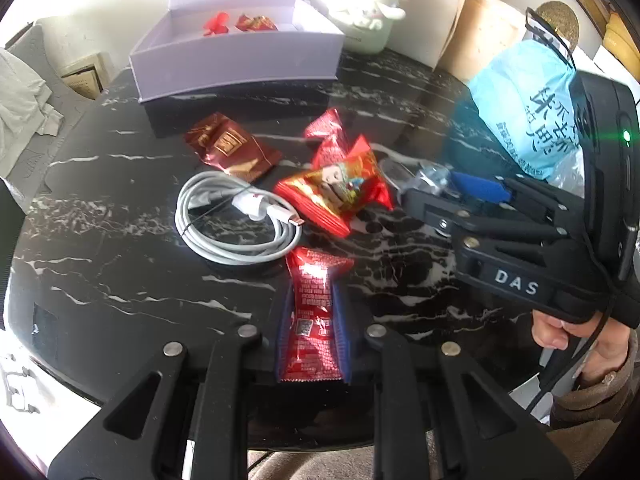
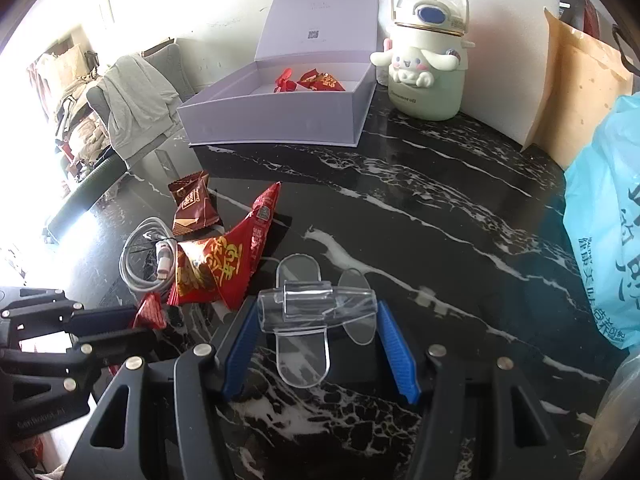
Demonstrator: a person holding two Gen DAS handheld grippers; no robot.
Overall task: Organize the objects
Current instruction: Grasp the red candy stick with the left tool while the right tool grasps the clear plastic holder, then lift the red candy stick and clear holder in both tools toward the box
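Nearest the left wrist camera, the left tongs (image 1: 314,320) are clamped on a red snack sachet (image 1: 314,320), whose upper end sticks out toward twelve o'clock over the black marbled desk (image 1: 120,280). Nearest the right wrist camera, the right tongs (image 2: 316,336) stand apart around a clear acrylic stand (image 2: 312,308); its cylinder lies between the blue pads (image 2: 396,344), but whether they touch it I cannot tell.

Just past the sachet in the left view, at eleven o'clock, lies a coiled white cable (image 1: 236,220). Beside it at one o'clock sits a red picture-printed snack pack (image 1: 340,192), with another red pack (image 1: 328,136) behind, and a brown foil packet (image 1: 230,146) at eleven. A blue plastic bag (image 1: 532,108) stands at two o'clock behind the right tongs.

Farthest, at twelve o'clock, the open white box (image 1: 240,60) holds two red packets (image 1: 240,23). A white cartoon-dog kettle (image 2: 424,60) stands just beside the box at its right.

By my reading the job is begun but far from done: two packets are boxed, one sachet is gripped and well apart from the box, and three packs, the cable and the acrylic stand are left on the desk. The held sachet likely needs carrying forward over the cable and loose packs to the box.
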